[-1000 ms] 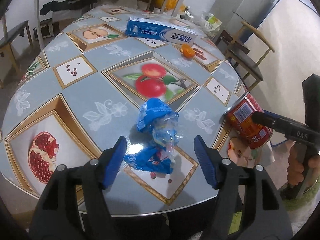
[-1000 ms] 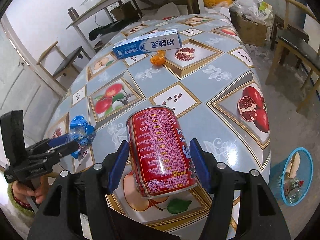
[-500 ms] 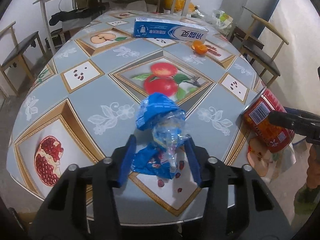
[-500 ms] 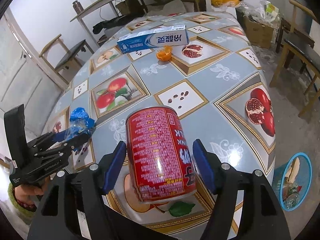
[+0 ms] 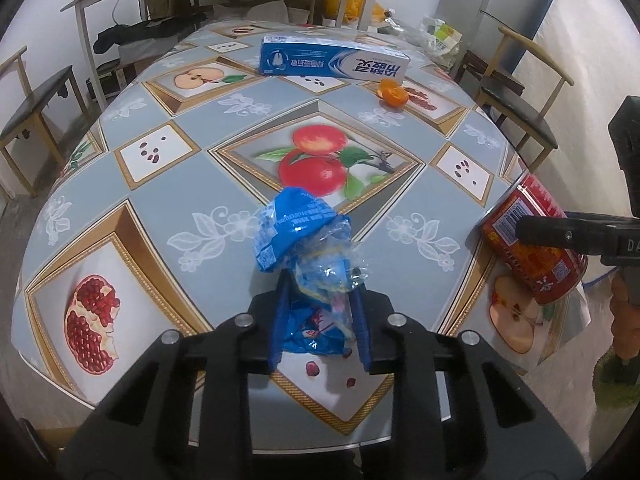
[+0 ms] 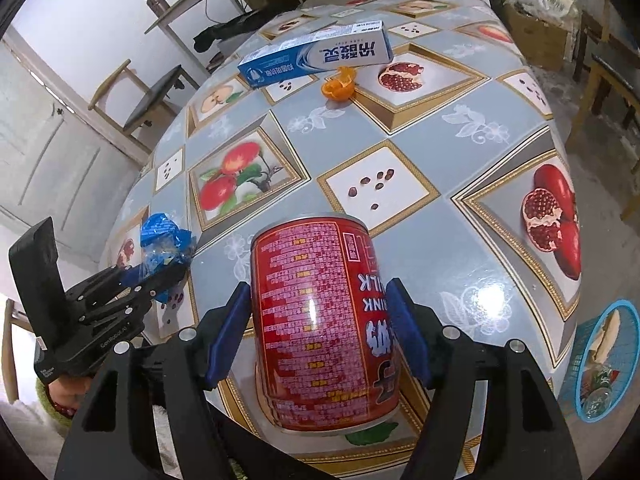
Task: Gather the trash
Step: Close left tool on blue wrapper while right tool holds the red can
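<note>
My left gripper (image 5: 320, 316) has just been closing and its pads now pinch the crumpled blue wrapper (image 5: 298, 236) near the table's (image 5: 120, 184) front edge. My right gripper (image 6: 316, 332) straddles the red can (image 6: 320, 320), pads apparently touching. Bin (image 6: 604, 360) waits on the floor right; clear path off that edge.

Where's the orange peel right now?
The orange peel lies on the table's far side, just in front of the toothpaste box, beside the printed pomegranate.
</note>
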### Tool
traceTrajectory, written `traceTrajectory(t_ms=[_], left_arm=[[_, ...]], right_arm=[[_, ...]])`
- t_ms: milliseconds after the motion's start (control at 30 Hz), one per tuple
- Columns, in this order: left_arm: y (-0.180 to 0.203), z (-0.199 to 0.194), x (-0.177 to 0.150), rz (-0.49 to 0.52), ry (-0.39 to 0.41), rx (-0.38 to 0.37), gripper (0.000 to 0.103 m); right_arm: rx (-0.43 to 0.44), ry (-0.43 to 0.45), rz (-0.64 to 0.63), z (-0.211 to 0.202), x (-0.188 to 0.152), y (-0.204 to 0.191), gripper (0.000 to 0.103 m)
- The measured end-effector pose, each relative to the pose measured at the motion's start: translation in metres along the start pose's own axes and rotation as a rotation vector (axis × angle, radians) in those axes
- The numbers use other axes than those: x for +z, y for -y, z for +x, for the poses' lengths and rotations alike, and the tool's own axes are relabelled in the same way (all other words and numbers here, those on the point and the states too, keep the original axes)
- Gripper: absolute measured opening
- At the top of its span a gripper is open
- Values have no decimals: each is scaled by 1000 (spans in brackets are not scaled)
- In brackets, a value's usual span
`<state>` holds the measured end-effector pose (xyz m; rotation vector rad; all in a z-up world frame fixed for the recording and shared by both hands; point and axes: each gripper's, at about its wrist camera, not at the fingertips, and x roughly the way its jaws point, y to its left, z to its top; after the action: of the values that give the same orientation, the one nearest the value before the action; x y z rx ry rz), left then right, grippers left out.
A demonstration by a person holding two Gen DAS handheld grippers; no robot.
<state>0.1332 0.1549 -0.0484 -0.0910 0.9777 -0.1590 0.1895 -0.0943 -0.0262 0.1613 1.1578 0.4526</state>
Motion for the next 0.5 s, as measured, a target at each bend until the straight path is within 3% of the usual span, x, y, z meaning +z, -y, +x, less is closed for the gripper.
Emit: traceTrajectory(t_ms=[500], left_arm=[[4, 0, 0, 6, 2, 2, 25]], right_arm=[[25, 26, 47, -4, -6, 6, 66]])
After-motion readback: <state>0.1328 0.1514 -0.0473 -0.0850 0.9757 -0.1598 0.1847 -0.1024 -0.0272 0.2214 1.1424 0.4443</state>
